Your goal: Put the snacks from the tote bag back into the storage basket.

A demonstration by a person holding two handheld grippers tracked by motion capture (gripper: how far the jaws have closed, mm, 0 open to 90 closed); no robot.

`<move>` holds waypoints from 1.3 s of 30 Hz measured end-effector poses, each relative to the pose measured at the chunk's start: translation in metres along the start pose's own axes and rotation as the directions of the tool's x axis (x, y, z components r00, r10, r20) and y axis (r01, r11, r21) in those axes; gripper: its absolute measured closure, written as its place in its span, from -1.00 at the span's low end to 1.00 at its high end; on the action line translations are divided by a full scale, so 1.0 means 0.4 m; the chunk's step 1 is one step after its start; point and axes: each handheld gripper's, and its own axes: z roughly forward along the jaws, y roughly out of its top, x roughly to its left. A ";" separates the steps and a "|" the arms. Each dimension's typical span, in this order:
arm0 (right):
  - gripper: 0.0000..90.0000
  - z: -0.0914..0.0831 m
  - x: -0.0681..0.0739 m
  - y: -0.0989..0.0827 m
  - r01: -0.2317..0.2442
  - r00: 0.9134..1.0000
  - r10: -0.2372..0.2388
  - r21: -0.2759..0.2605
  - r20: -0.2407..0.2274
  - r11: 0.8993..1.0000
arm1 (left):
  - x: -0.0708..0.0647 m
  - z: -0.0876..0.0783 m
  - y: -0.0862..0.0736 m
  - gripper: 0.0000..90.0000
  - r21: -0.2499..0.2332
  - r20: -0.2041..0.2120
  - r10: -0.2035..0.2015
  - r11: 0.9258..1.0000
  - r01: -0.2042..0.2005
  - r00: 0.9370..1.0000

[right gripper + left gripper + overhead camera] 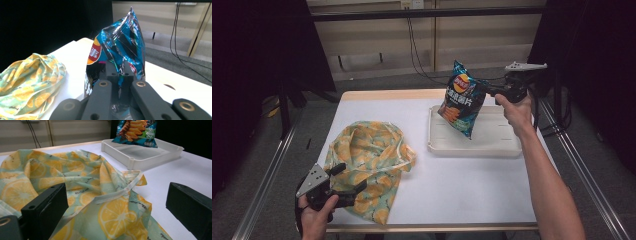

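A blue chip bag [460, 99] hangs above the white tray [507, 148] at the table's right, its lower corner just over the tray floor. My right gripper [484, 89] is shut on the bag's upper edge, and in the right gripper view the jaws pinch the crinkled foil of the chip bag [120, 50]. A lemon-print cloth bag [367, 162] lies crumpled on the table's left. My left gripper [349, 181] stands open at the cloth's near edge, with the cloth bag [82, 190] spread between and beyond its jaws. In that view the chip bag [136, 131] hangs over the tray [140, 157].
The white table [452, 185] has dark curtains on both sides. Cables run along the floor behind it, near a beige wall. A metal rail lines each side of the table.
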 end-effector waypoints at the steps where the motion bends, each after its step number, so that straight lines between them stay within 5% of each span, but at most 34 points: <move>1: 0.98 0.004 -0.003 -0.003 0.001 1.000 -0.001 0.004 0.004 1.000 | 0.001 0.001 0.000 -0.92 0.001 -0.001 0.001 1.000 -0.001 1.000; 12: 0.98 0.042 -0.026 -0.023 0.013 0.998 -0.018 0.076 0.065 0.997 | 0.008 0.007 0.003 -0.92 0.020 -0.036 0.035 0.999 -0.034 0.999; 21: 0.95 0.044 -0.065 -0.027 0.005 0.995 -0.013 0.078 0.101 0.997 | 0.009 0.007 -0.001 -0.92 0.019 -0.020 0.025 1.000 -0.025 0.999; 39: 0.80 0.041 -0.137 -0.053 -0.069 0.979 0.047 0.101 0.199 0.992 | 0.022 0.009 -0.001 -0.92 0.024 -0.028 0.027 0.999 -0.026 0.999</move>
